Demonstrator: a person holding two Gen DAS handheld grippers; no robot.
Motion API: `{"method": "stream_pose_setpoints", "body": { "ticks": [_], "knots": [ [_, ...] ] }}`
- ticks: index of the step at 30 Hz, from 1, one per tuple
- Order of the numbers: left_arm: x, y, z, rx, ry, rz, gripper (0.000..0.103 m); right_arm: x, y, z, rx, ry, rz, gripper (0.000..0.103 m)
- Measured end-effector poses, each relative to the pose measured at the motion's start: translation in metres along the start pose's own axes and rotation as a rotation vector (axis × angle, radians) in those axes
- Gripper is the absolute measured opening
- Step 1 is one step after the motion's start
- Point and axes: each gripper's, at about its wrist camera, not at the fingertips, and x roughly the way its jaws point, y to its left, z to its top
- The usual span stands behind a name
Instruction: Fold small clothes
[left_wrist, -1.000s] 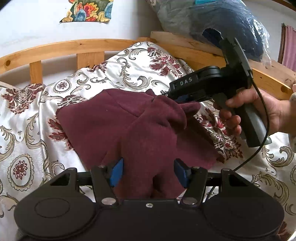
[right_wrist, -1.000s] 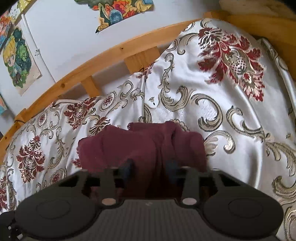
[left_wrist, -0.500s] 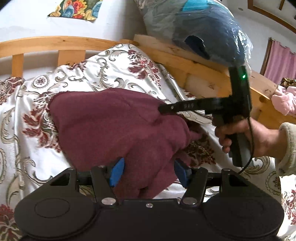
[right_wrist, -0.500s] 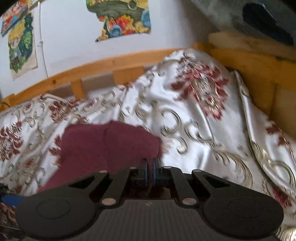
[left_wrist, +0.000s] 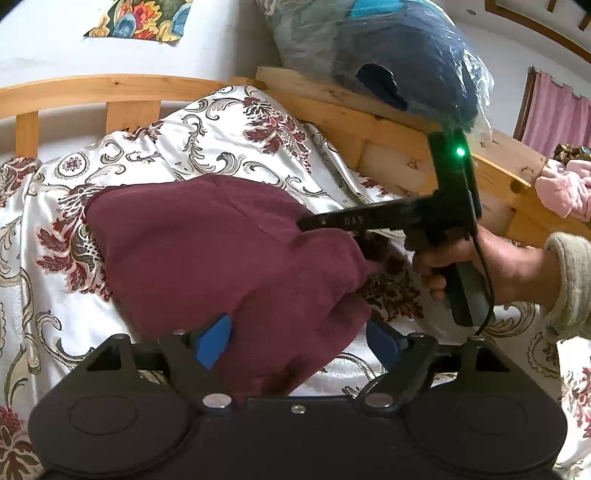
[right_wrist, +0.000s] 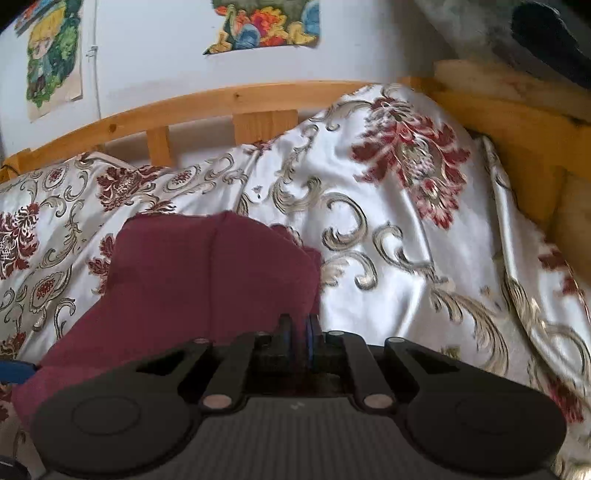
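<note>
Since a second ago the left gripper (left_wrist: 295, 336) has let its blue pads (left_wrist: 213, 341) spread away from the maroon garment (left_wrist: 221, 266), its jaws opening wide with a fold of cloth lying loose between them, while the right gripper (right_wrist: 300, 332) has swung in at the garment's three o'clock edge. The right gripper's jaws stand narrow and are easing apart, with the garment's edge just at their tips; I cannot tell whether cloth is pinched. The garment lies bunched on the floral bedspread (left_wrist: 221, 147), at the centre of the left wrist view and at nine o'clock in the right.
</note>
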Motion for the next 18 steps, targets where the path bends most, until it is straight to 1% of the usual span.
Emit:
{"method": "stream_pose_setpoints", "body": {
  "ticks": [1, 2, 3, 5, 6, 7, 8, 10, 12, 14, 16, 18],
  "knots": [
    [-0.002, 0.003, 0.002, -0.022, 0.002, -0.010, 0.083, -0.003, 0.000, -0.001, 0.006, -0.002, -0.003, 0.029],
    [-0.004, 0.007, 0.005, -0.051, 0.000, -0.023, 0.084, -0.007, 0.000, -0.001, 0.011, -0.003, -0.006, 0.035],
    [-0.008, 0.015, 0.008, -0.103, -0.010, -0.046, 0.086, -0.011, 0.000, -0.001, 0.015, -0.004, -0.008, 0.044],
    [-0.014, 0.028, 0.013, -0.201, -0.037, -0.083, 0.088, -0.019, 0.000, 0.001, 0.023, -0.013, -0.005, 0.052],
    [-0.017, 0.036, 0.015, -0.262, -0.055, -0.095, 0.088, -0.024, 0.001, 0.002, 0.030, -0.020, -0.005, 0.062],
    [-0.019, 0.042, 0.017, -0.307, -0.065, -0.093, 0.090, -0.028, 0.002, 0.004, 0.038, -0.034, -0.005, 0.075],
    [-0.020, 0.047, 0.019, -0.337, -0.071, -0.084, 0.090, -0.034, 0.004, 0.004, 0.051, -0.047, 0.006, 0.078],
    [-0.021, 0.055, 0.020, -0.387, -0.081, -0.032, 0.095, -0.043, 0.009, 0.006, 0.066, -0.067, 0.037, 0.089],
    [-0.020, 0.061, 0.020, -0.423, -0.076, 0.027, 0.100, -0.050, 0.016, 0.005, 0.068, -0.077, 0.060, 0.093],
    [-0.016, 0.069, 0.018, -0.471, -0.043, 0.071, 0.101, -0.052, 0.025, 0.002, 0.061, -0.069, 0.080, 0.096],
    [-0.010, 0.076, 0.014, -0.524, 0.006, 0.080, 0.101, -0.053, 0.034, -0.004, 0.043, -0.052, 0.084, 0.097],
    [-0.005, 0.080, 0.011, -0.554, 0.038, 0.084, 0.101, -0.053, 0.044, -0.012, -0.003, -0.034, 0.056, 0.099]
  ]
}}
